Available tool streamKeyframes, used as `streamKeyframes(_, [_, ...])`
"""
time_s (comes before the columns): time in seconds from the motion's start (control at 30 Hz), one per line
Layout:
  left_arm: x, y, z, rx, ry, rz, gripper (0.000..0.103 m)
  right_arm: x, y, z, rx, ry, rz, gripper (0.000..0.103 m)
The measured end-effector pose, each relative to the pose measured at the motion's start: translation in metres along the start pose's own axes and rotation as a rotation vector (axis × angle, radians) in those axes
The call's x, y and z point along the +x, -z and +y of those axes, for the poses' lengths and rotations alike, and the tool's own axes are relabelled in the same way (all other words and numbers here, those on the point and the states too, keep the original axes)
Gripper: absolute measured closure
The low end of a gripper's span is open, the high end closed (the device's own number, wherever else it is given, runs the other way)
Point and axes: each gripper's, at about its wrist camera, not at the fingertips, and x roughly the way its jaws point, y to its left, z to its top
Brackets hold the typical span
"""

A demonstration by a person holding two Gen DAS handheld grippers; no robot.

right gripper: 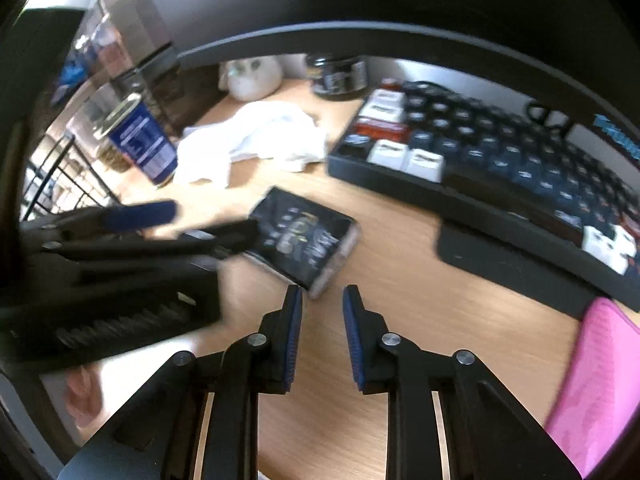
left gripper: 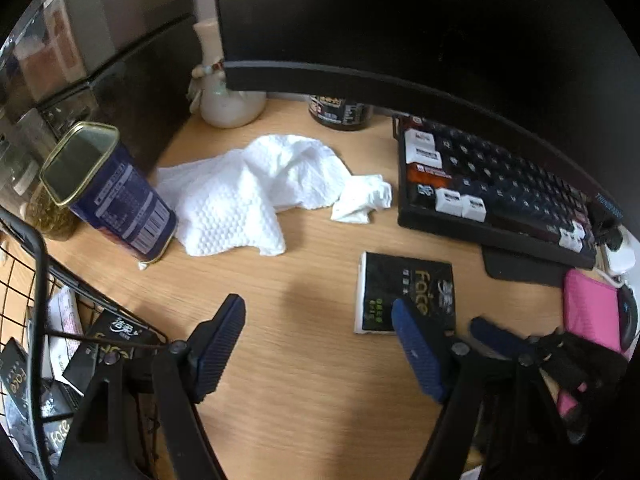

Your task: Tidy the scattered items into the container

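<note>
Done: several black "face" tissue packs already lay in the black wire basket (left gripper: 38, 292) at the left edge.
Left: one flat black tissue pack (left gripper: 406, 292) sat on the wooden worktop (left gripper: 304, 360) near the black keyboard (left gripper: 492, 196); crumpled white paper towel (left gripper: 248, 192) and blue tin (left gripper: 112, 192) also out.
Left claw (left gripper: 320, 344): wide open, empty, one finger over the pack's edge.
Right claw (right gripper: 322, 336): narrowly open, empty, just short of the pack.
Progress: judged partway.
</note>
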Motion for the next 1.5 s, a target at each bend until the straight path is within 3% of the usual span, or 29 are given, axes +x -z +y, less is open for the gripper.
streamKeyframes(0.1, [0.003, 0.0, 0.002, -0.017, 0.003, 0.005, 0.024, -0.007, -0.004, -0.012, 0.041, 0.01, -0.017, 0.08])
streamKeyframes(0.3, [0.008, -0.002, 0.017, -0.128, 0.079, 0.019, 0.024, -0.011, -0.017, -0.025, 0.085, 0.018, -0.044, 0.08])
streamKeyframes(0.47, [0.01, -0.003, 0.019, -0.122, 0.04, 0.014, 0.026, -0.005, -0.034, -0.015, 0.076, -0.015, -0.077, 0.08])
streamKeyframes(0.7, [0.015, -0.001, 0.025, -0.102, -0.001, 0.027, 0.026, 0.019, -0.053, -0.009, 0.071, -0.013, -0.054, 0.08])
streamKeyframes(0.9, [0.015, 0.01, 0.014, -0.033, -0.052, 0.035, 0.026, 0.016, -0.04, -0.006, 0.042, -0.026, -0.029, 0.08])
streamKeyframes(1.37, [-0.018, 0.062, -0.009, 0.04, 0.009, 0.057, 0.026, -0.03, 0.032, -0.004, 0.042, -0.022, -0.011, 0.08])
streamKeyframes(1.47, [-0.033, 0.069, -0.007, 0.027, 0.011, 0.034, 0.026, -0.044, 0.043, -0.008, 0.066, -0.006, -0.041, 0.066])
streamKeyframes(1.5, [-0.042, 0.072, -0.018, 0.022, 0.013, 0.028, 0.026, -0.05, 0.048, -0.01, 0.075, -0.004, -0.051, 0.054])
